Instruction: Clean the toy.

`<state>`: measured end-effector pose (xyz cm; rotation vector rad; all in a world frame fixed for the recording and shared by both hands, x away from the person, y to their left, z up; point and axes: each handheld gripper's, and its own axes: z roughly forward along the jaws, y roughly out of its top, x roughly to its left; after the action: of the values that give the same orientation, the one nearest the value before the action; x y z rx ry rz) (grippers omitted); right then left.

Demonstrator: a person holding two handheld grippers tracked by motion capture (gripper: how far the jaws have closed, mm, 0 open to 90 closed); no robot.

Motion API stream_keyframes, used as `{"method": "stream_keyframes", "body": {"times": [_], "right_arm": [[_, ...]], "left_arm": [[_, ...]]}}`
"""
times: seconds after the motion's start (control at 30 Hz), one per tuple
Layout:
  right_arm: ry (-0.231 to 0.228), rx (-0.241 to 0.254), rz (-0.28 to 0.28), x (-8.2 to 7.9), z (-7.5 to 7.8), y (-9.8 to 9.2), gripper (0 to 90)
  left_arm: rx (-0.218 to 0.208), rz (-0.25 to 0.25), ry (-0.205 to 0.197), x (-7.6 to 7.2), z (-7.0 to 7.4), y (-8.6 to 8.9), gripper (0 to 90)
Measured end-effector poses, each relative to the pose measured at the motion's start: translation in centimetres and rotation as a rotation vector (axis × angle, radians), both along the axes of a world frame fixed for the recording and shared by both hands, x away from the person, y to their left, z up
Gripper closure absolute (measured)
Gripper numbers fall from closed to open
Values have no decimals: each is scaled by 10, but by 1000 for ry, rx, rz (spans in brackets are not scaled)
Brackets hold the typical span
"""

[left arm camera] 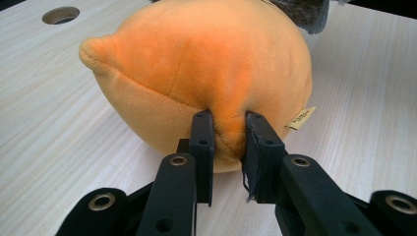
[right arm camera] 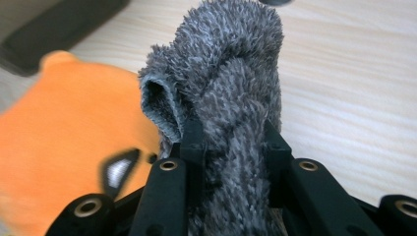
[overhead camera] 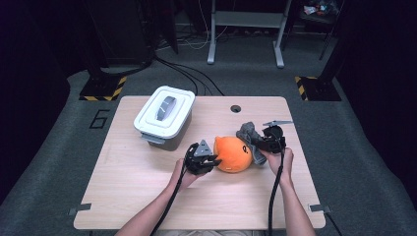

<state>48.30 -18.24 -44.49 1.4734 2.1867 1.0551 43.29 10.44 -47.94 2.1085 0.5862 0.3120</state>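
1. Forearms enter from the near table edge, one hand on each tool, both converging on the orange plush toy (overhead camera: 233, 154) lying toward the right of the wooden table (overhead camera: 147, 196)
2. Left gripper (overhead camera: 212, 161) pinches a fold of the toy's orange fabric between narrow jaws, likely to anchor it
3. Right gripper (overhead camera: 259, 145) clamps the grey fuzzy cloth (right arm camera: 231, 93), which touches the toy's far right side; the opposed grips suggest the cloth is being worked against the held toy
4. Farther left stands a lidded white box (overhead camera: 163, 117), well apart, perhaps the intended store
5. Beyond it, a cable hole (overhead camera: 235, 108) marks the table's far edge
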Motion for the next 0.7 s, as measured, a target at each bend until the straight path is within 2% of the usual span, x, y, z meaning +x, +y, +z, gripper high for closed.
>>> {"method": "stream_keyframes", "body": {"times": [0.23,0.27,0.37,0.5,0.53,0.57,0.7], "right_arm": [[39,-4,-39,1,-14,-9,704],[57,-1,-53,1,-16,-10,704],[40,2,-47,0,-15,-13,703],[3,24,-43,-6,-3,-13,704],[-12,34,-43,-9,5,-11,704],[-43,59,-17,-14,17,-6,704],[-84,53,21,-20,33,5,703]], "left_arm": [[1,2,0,0,0,0,757],[0,4,0,0,0,0,757],[-3,12,12,1,1,0,756],[-10,18,21,3,2,0,756],[-6,16,20,3,3,0,755],[-10,24,16,4,3,-1,755],[-15,34,21,4,5,-3,755]]}}
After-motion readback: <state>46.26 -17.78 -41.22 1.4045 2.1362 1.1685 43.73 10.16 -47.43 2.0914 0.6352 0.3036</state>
